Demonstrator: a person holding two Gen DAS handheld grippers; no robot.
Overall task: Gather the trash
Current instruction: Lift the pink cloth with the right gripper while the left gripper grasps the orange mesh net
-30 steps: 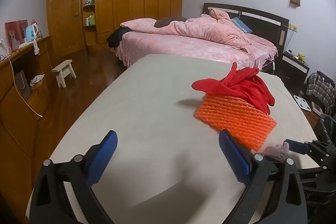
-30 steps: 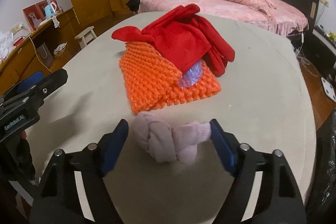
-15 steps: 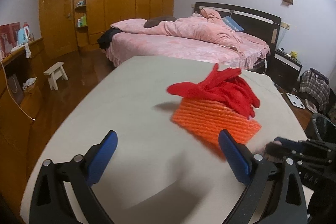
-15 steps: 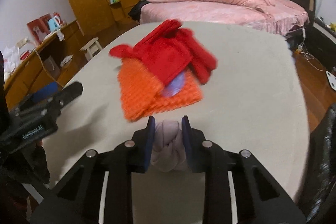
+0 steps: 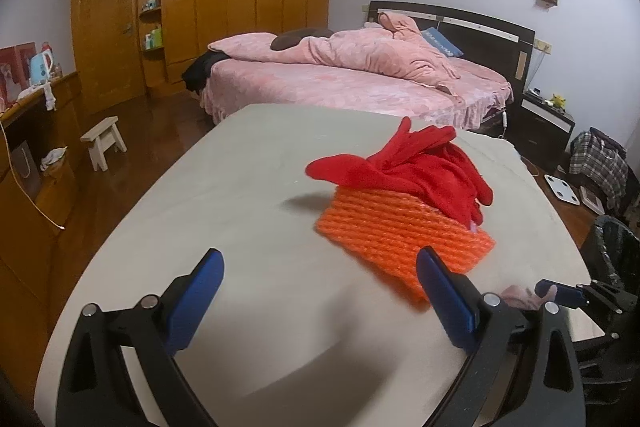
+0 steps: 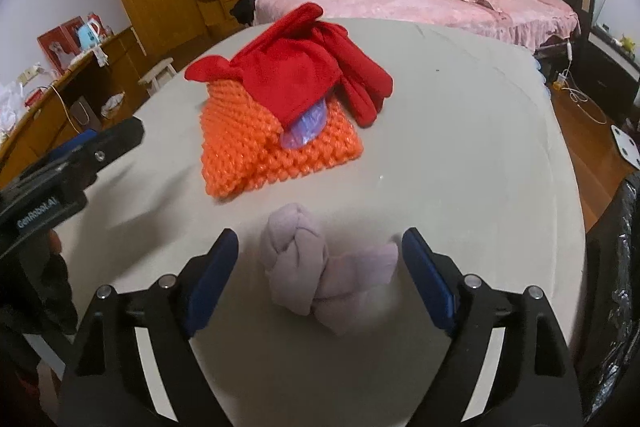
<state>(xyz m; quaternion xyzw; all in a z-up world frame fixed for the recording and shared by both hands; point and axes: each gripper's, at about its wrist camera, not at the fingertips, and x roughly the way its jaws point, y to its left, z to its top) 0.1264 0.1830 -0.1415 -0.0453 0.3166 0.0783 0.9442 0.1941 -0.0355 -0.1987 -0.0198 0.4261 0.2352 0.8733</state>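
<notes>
R gripper [image 6: 320,267] jaws just been opening, now spread w/ knotted pink cloth [image 6: 316,267] lying between them on table [image 6: 460,155], pads not touching it. L gripper [image 5: 318,297] spread, nothing between. Beyond: orange mesh pad [image 6: 264,143] w/ red cloth [image 6: 296,75] on top. Black bin bag [image 6: 616,267] at table's right edge.

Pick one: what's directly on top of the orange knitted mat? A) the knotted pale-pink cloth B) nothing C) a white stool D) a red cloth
D: in the right wrist view the red cloth is heaped on the orange knitted mat, while the knotted pale-pink cloth lies apart on the table, between the open right gripper's fingers.
</notes>
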